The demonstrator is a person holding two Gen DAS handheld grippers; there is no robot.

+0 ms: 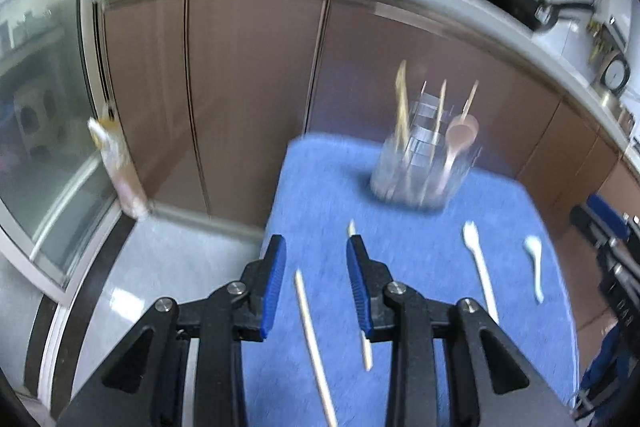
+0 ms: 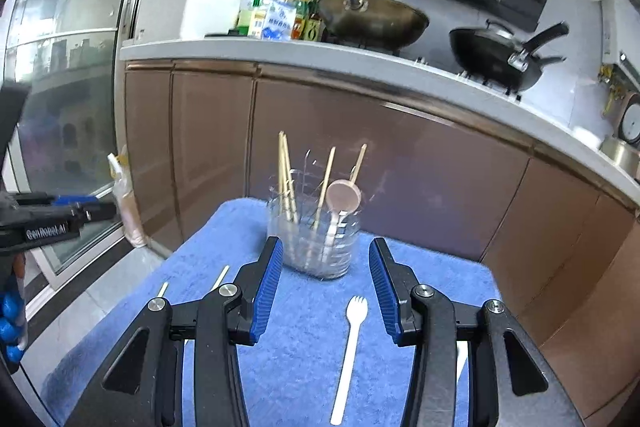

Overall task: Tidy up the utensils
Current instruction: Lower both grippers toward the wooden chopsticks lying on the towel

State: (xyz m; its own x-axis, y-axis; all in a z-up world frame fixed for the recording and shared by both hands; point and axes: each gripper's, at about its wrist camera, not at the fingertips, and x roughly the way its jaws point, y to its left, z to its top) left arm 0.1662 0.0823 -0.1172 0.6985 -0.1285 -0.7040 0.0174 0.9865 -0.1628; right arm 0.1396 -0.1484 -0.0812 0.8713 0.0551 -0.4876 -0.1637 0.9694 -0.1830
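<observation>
Left gripper [image 1: 316, 255] jaws apart, empty, tilted down over pale chopstick [image 1: 314, 343]; right gripper [image 2: 326, 259] apart, empty, above white fork [image 2: 350, 343].

left claw [image 1: 316, 247] parted, empty, tilted downward; right claw [image 2: 326, 251] parted, empty

Bright daylight, glare on glass door [image 2: 68, 75]; left view motion-blurred; fisheye edges bowed

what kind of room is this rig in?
Most likely a home kitchen: a wok and a black frying pan sit on a stove along the white countertop, with condiment bottles beside them and brown cabinets below.
</observation>
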